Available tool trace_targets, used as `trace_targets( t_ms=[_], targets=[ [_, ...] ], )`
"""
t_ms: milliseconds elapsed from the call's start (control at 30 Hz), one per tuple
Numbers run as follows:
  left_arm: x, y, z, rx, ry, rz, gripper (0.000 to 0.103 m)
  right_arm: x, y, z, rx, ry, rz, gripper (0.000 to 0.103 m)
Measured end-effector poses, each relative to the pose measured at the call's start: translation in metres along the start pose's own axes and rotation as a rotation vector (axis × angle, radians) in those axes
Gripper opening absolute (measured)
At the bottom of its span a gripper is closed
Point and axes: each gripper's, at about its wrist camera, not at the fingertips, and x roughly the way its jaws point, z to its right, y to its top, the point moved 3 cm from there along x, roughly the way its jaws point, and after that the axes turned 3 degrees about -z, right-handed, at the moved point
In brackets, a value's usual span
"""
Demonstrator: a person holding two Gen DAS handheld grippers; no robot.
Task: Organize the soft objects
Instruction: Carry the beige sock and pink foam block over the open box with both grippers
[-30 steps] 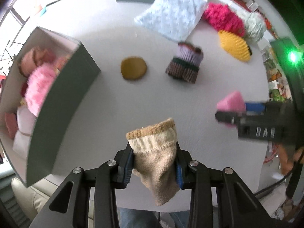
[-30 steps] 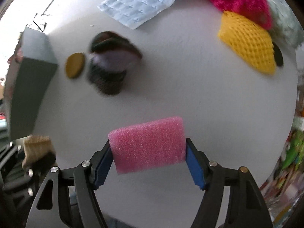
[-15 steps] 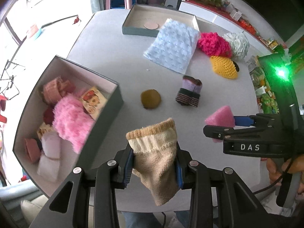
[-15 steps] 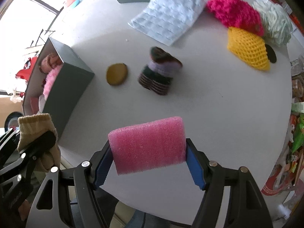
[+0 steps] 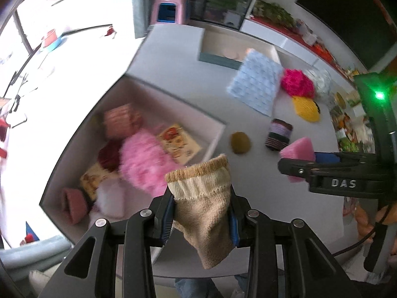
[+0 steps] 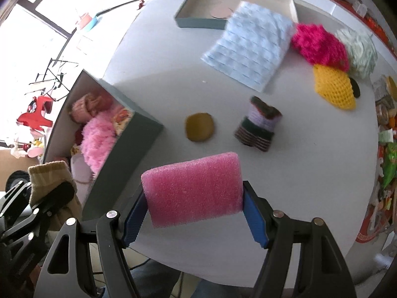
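My left gripper (image 5: 201,211) is shut on a beige sock (image 5: 202,206) and holds it high above the near corner of the grey box (image 5: 211,146), which holds pink fluffy and knitted soft things (image 5: 144,161). My right gripper (image 6: 193,213) is shut on a pink foam sponge (image 6: 193,191) above the table's near edge; it also shows in the left wrist view (image 5: 297,149). The sock and left gripper show at the lower left of the right wrist view (image 6: 49,181).
On the white table (image 6: 310,173) lie a brown pad (image 6: 199,126), a striped knit roll (image 6: 258,129), a light blue cloth (image 6: 250,54), a magenta pompom (image 6: 317,44), a yellow net (image 6: 332,89) and a white ball (image 6: 359,49). A shallow tray (image 6: 198,21) stands at the back.
Both grippers have risen with their loads. The left gripper has moved left and toward the grey box, so its inside now shows in full.
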Motion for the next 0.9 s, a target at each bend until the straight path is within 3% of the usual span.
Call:
trace_targets(
  t_ms=[433,900],
  targets=[
    [-0.002,-0.017,-0.102,-0.233,0.104,0.005,0.037,0.003,0.019,-0.105,-0.176,-0.013,-0.009,0.075],
    [0.018,-0.026,-0.129,-0.311,0.118,-0.022,0.037,0.021,0.030,-0.166,-0.304,-0.068,-0.059,0.075]
  ],
)
